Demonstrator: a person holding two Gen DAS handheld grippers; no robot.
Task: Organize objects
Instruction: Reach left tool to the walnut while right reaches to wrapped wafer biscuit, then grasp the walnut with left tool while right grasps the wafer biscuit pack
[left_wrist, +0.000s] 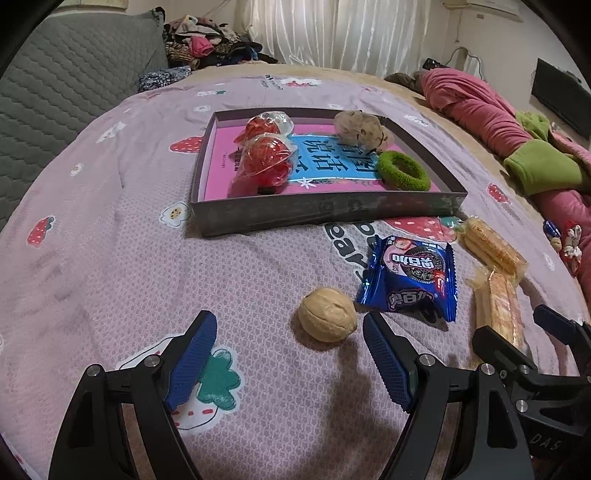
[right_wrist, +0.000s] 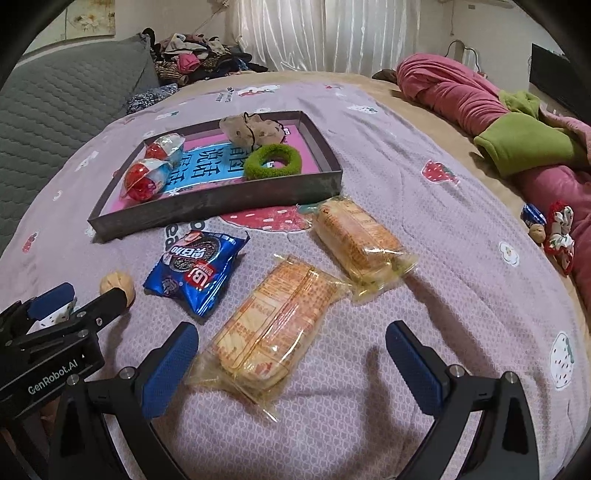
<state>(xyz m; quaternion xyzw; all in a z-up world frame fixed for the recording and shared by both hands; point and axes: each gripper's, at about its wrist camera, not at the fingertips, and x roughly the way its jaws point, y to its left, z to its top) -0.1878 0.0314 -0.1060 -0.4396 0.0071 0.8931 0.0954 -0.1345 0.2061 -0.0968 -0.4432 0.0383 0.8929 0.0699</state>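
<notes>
A dark tray (left_wrist: 325, 214) (right_wrist: 207, 206) on the bed holds two red wrapped sweets (left_wrist: 266, 158) (right_wrist: 144, 179), a beige pouch (left_wrist: 360, 129) (right_wrist: 251, 129) and a green hair ring (left_wrist: 402, 170) (right_wrist: 273, 160). In front of it lie a walnut (left_wrist: 327, 314) (right_wrist: 118, 282), a blue cookie packet (left_wrist: 410, 277) (right_wrist: 199, 269) and two clear cracker packs (right_wrist: 273, 325) (right_wrist: 358, 236) (left_wrist: 498, 314). My left gripper (left_wrist: 288, 332) is open, with the walnut just ahead between its fingers. My right gripper (right_wrist: 291, 343) is open around the near cracker pack.
A pink and green blanket (right_wrist: 517, 129) is bunched along the right side of the bed. A second walnut (right_wrist: 537, 232) and small items lie by it. A grey quilted headboard (left_wrist: 55, 92) and a clothes pile (left_wrist: 207, 40) are at the back left.
</notes>
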